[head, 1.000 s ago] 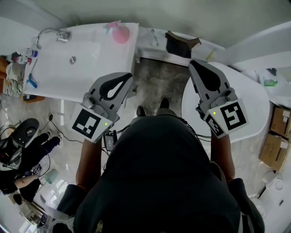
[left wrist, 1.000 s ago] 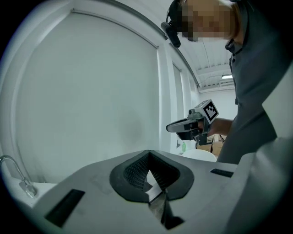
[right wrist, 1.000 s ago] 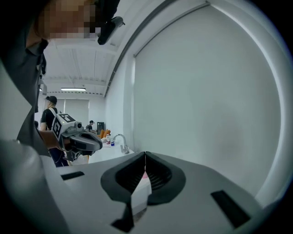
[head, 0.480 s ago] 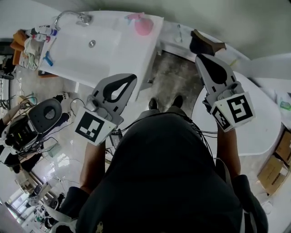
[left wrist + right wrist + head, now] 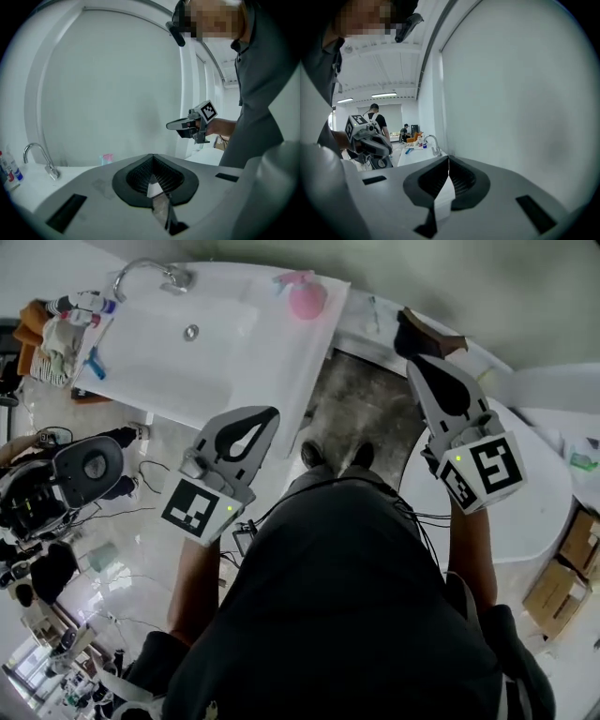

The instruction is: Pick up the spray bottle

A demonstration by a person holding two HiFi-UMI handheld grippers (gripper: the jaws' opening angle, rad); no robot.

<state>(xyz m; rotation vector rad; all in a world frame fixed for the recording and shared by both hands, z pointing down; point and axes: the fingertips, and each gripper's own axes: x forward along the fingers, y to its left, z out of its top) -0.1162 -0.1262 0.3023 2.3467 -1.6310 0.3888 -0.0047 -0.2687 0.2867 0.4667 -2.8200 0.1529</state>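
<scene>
The spray bottle [image 5: 305, 296] stands on the sink's [image 5: 272, 348] far right corner, the faucet [image 5: 150, 274] at its far left, small bottles [image 5: 82, 304] beyond its left edge. The left tool [image 5: 270, 413] hangs before the sink's near right edge; the right tool [image 5: 413, 365] is well apart, across the floor [image 5: 361, 413] gap

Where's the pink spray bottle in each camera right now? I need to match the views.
Head view: spray bottle at top centre, on the far right corner of the sink counter.
Left gripper view: spray bottle low, left of centre, just above the gripper's body.
Right gripper view: not in it.
Shared landmark: the faucet.
</scene>
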